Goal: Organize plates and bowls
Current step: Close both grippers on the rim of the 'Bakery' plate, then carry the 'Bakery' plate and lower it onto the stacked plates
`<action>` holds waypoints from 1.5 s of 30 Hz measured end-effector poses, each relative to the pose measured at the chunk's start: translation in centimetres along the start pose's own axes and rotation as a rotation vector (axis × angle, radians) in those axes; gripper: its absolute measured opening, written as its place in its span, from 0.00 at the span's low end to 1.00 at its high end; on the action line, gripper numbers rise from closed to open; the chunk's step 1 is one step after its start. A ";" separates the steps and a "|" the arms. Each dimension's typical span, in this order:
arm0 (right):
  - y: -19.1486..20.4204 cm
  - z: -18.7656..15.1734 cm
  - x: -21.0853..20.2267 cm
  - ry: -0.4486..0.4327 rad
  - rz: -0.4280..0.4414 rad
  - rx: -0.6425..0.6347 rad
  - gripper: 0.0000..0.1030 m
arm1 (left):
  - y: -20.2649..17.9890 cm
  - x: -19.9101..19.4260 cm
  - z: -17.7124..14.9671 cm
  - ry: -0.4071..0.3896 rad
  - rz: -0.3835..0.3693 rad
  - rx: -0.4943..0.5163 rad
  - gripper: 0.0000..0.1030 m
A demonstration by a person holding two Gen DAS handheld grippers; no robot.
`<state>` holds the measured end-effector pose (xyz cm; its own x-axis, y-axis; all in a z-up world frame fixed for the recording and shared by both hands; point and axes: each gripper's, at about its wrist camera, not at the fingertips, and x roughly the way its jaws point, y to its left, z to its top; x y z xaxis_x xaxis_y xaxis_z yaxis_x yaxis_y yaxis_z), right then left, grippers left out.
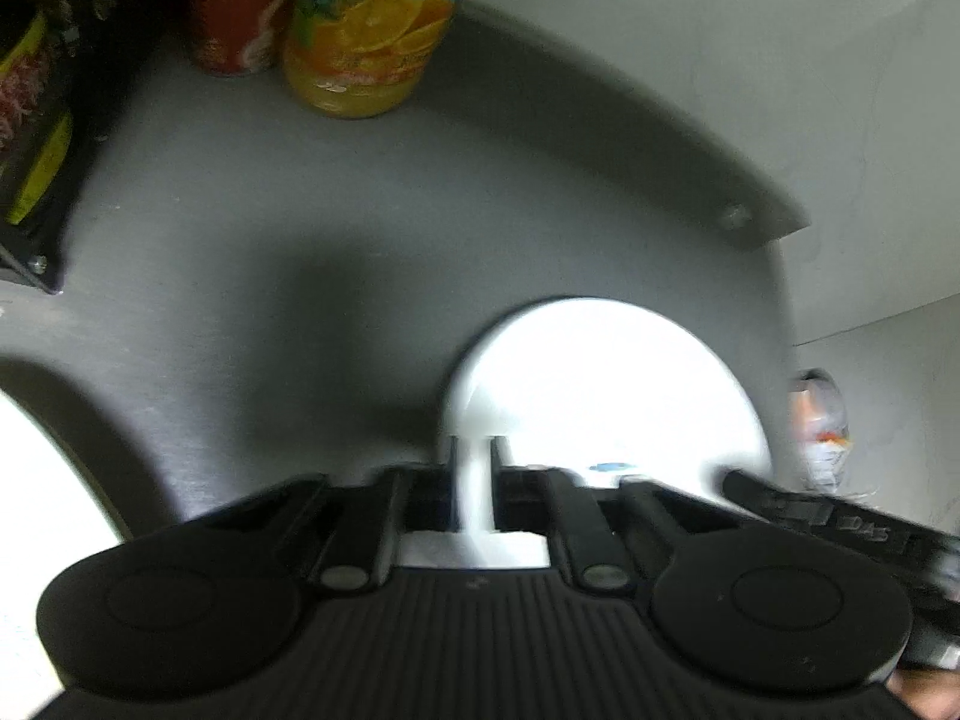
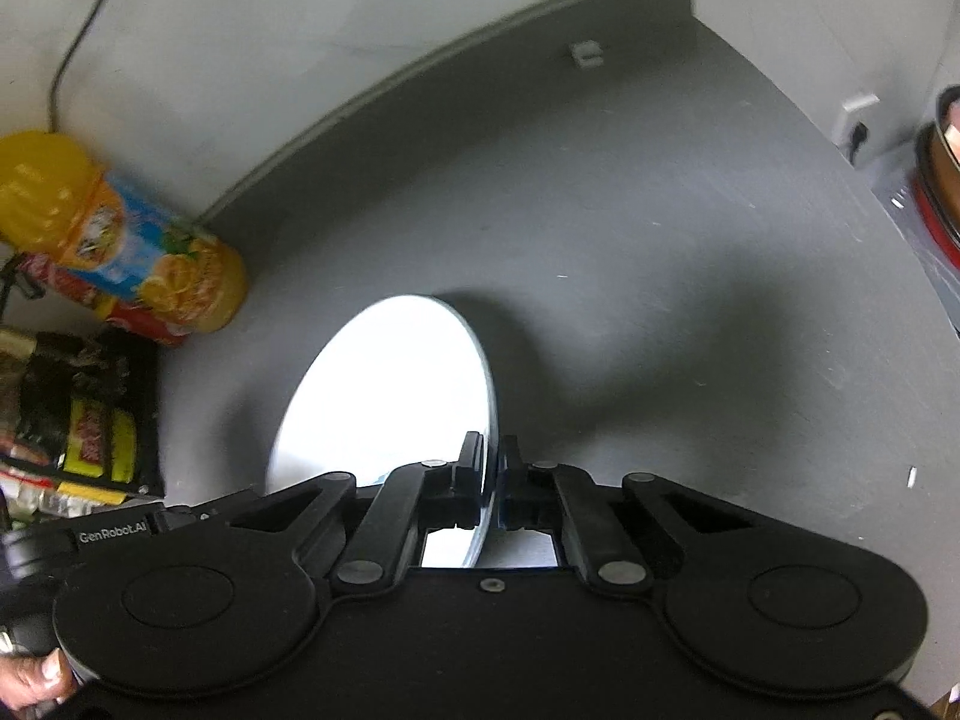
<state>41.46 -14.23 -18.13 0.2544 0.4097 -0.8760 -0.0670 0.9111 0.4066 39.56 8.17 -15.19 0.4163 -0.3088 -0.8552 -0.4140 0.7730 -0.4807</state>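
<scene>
Two views. Left wrist: the left gripper (image 1: 474, 480) is seen w/ jaws narrowed onto the rim of a round white ceramic bowl (image 1: 606, 384), held at centre, approx 1 o'clock from the fingertips, above the grey matte tabletop (image 1: 300, 228). An orange juice bottle w/ blue label (image 1: 366, 30) and a red printed can (image 1: 240, 6) are stood at 11 o'clock. The edge of a white dish (image 1: 42, 474) is caught at 9 o'clock.

Right wrist: the right gripper (image 2: 491, 480) is closed on the edge of a flat white round plate (image 2: 390, 390), held tilted on edge, extending toward 11 o'clock. The same bottle is seen at 9 o'clock; dark snack packets w/ yellow print (image 2: 84, 420) are below it.
</scene>
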 end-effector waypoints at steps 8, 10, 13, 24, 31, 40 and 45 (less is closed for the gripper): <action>2.1 -0.9 1.0 -0.001 0.003 -0.055 0.03 | -1.7 -2.2 -1.2 -0.050 -0.019 0.045 0.00; 1.9 -1.1 1.1 0.002 0.000 -0.051 0.03 | -0.8 -3.2 -1.3 -0.074 0.017 0.038 0.00; 1.9 -1.4 1.2 0.003 -0.003 -0.053 0.03 | 0.7 -3.6 -1.0 -0.090 0.111 0.046 0.03; 1.7 -1.6 1.2 0.007 -0.012 -0.050 0.03 | 4.3 -2.7 -0.5 -0.079 0.110 -0.070 0.41; 1.6 -1.5 1.4 0.015 -0.017 -0.038 0.03 | 4.8 -1.1 -0.6 -0.066 0.099 -0.094 0.41; 1.1 -1.5 2.6 0.044 -0.055 -0.019 0.06 | 5.1 1.0 -0.5 -0.017 0.029 -0.120 0.37; 0.8 -1.6 3.0 0.059 -0.074 -0.007 0.08 | 5.2 2.0 -0.5 0.001 -0.005 -0.134 0.23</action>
<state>40.68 -12.15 -20.85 0.2020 0.3426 -0.9175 -0.0565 0.9393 0.3383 37.87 11.28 -19.45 0.4181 -0.3130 -0.8528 -0.5160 0.6908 -0.5065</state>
